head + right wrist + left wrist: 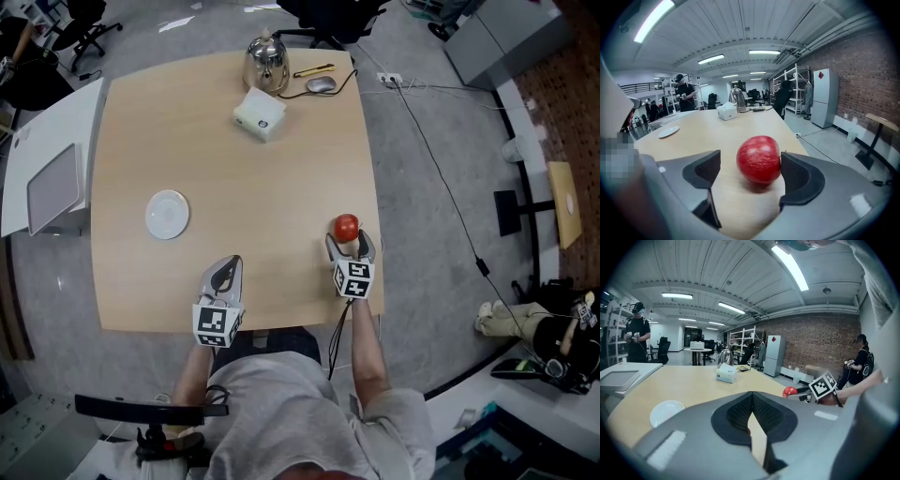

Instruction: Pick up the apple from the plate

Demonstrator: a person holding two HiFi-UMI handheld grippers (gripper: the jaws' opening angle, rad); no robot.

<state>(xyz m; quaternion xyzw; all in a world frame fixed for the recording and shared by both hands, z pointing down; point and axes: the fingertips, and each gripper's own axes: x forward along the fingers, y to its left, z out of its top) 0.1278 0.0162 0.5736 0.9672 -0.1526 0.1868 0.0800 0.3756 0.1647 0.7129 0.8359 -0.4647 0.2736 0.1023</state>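
**A:** Where is the apple [346, 226]?

**B:** On the tabletop [281, 187], near the edge at 3 o'clock. It sits between the 2 fingers [799, 178] of the right gripper [349, 240], at their tips.

**A:** Is it on the plate [167, 214]?

**B:** No. The white plate is well apart, at 9 o'clock from the apple.

**A:** Which way does the apple point?

**B:** It is round, with no long side. I cannot see its stem.

**A:** Are the fingers squeezing it?

**B:** No, they are spread wide. The apple is close to the finger at 3 o'clock and seems to touch it. There is a gap on the 9 o'clock side.

**A:** And the left gripper [225, 264]?

**B:** Its fingers [740, 413] are pressed together and hold nothing.
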